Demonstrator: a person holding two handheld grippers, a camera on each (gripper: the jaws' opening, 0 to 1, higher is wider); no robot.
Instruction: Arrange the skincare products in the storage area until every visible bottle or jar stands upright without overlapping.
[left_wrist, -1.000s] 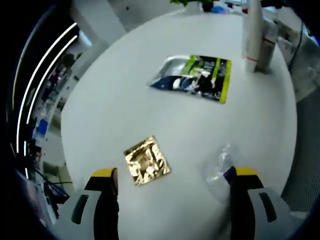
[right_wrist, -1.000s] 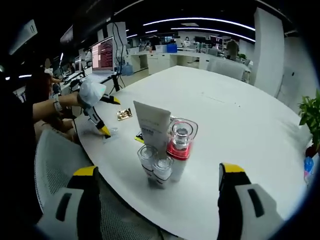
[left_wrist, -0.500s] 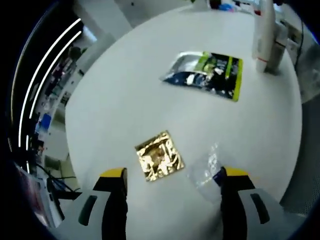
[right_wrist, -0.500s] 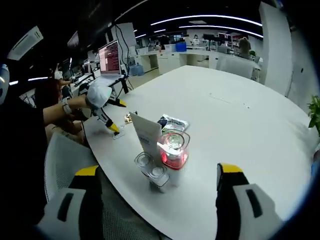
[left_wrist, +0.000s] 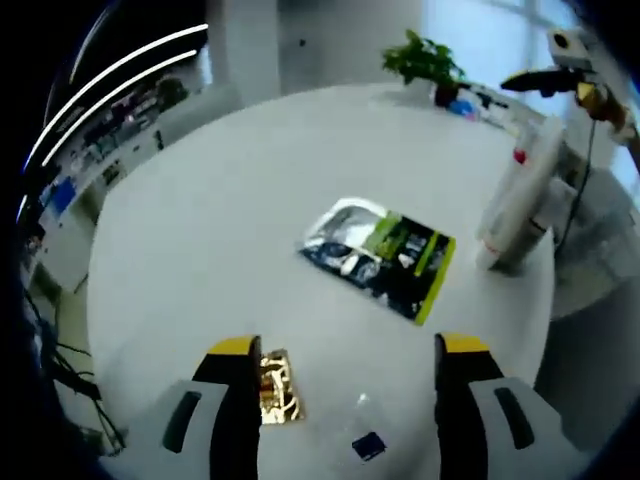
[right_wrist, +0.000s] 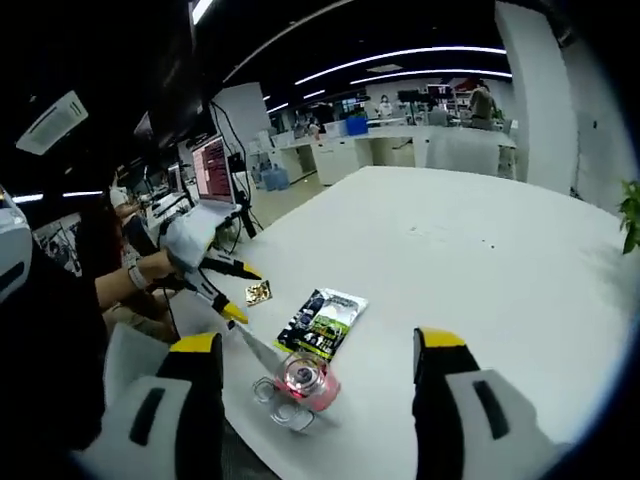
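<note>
one green-black sachet (left_wrist: 385, 257) at centre, one gold packet (left_wrist: 277, 398) half hidden by the left gripper (left_wrist: 347, 352); both grippers' jaws spread, empty; right gripper (right_wrist: 316, 350).

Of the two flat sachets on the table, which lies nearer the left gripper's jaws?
The small gold foil sachet, lying right beside the left gripper's left jaw. The larger green-and-silver pouch lies farther out, toward the table's middle.
</note>
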